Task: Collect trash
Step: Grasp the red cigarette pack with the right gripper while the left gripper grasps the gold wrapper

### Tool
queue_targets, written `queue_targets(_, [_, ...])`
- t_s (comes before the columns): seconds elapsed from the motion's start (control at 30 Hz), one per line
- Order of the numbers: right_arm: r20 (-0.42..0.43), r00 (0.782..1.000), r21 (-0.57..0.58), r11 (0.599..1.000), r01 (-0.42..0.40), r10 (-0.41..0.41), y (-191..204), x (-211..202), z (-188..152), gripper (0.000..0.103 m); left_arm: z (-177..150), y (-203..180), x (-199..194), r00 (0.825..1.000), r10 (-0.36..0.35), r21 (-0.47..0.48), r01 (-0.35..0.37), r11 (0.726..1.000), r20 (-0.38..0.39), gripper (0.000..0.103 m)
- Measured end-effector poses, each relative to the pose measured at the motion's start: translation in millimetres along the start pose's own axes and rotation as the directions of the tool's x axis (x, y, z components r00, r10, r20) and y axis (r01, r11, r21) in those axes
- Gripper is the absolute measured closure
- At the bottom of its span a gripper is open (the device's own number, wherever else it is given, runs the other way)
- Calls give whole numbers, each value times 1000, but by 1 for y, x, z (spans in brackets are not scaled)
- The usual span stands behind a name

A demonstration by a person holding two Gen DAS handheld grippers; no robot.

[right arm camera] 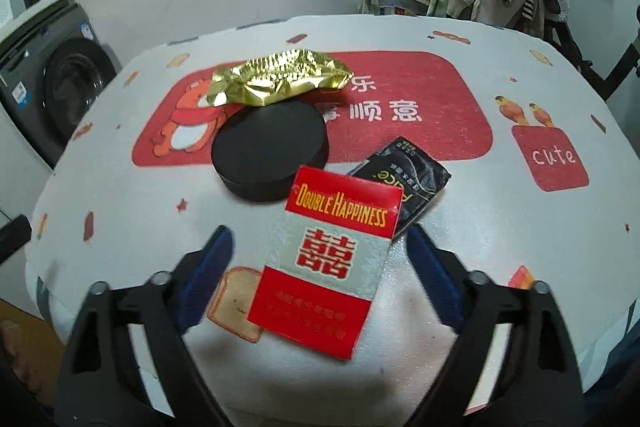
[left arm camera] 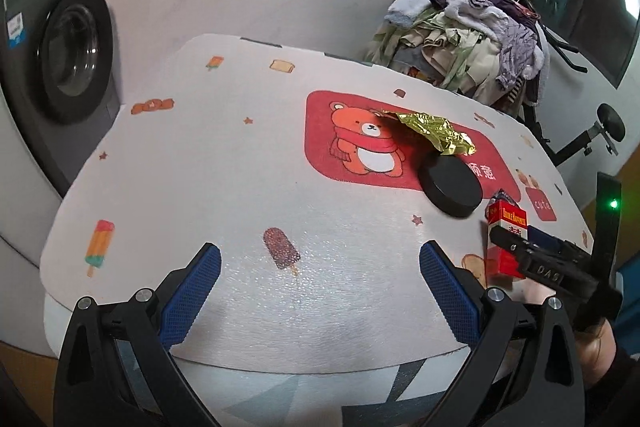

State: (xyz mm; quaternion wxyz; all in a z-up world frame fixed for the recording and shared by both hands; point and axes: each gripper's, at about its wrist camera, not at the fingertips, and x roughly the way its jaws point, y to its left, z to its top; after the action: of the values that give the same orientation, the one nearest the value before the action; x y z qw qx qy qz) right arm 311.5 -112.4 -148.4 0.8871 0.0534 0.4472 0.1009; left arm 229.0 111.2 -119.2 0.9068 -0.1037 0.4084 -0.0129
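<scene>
Red cigarette pack (right arm camera: pixel 326 259) between wide right hand-held gripper (right arm camera: pixel 320 259), left hand-held gripper (left arm camera: pixel 320 267) wide, empty

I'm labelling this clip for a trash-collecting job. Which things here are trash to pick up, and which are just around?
Likely trash:
- red cigarette pack
- gold foil wrapper
- black sachet

Just around:
- washing machine
- clothes pile
- printed table cover
- black round lid, unclear which

Both wrist cameras look steeply down along their fingers at the table (left arm camera: pixel 168 163), the right one closer. They share its middle (black round box (left arm camera: pixel 450 187), gold wrapper (right arm camera: pixel 280 79)).
</scene>
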Motion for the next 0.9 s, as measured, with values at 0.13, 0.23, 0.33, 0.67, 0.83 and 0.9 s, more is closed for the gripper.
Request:
queue_targets(0.13, [-28, 999, -5, 1000, -26, 26, -5, 2, -4, 36, -1, -7, 4, 1000, -20, 16, 20, 1000, -4, 6])
queue_targets(0.23, [6, 999, -7, 999, -52, 52, -11, -10, -6, 37, 0, -14, 6, 998, -61, 14, 61, 998, -13, 6])
queue_targets(0.33, [66, 996, -16, 998, -62, 63, -17, -26, -6, 38, 6, -16, 12, 994, -102, -14, 101, 995, -44, 6])
queue_targets(0.67, [149, 986, 23, 997, -74, 70, -57, -57, -13, 38, 61, -27, 73, 910, -413, -301, 384, 873, -34, 25])
queue_targets(0.83, [162, 985, 30, 998, -62, 56, -76, -67, -25, 38, 85, -52, 127, 874, -483, -364, 434, 824, -50, 41])
queue_targets(0.9, [164, 985, 36, 998, -52, 46, -85, -69, -29, 38, 95, -61, 143, 887, -455, -357, 401, 844, -77, 43])
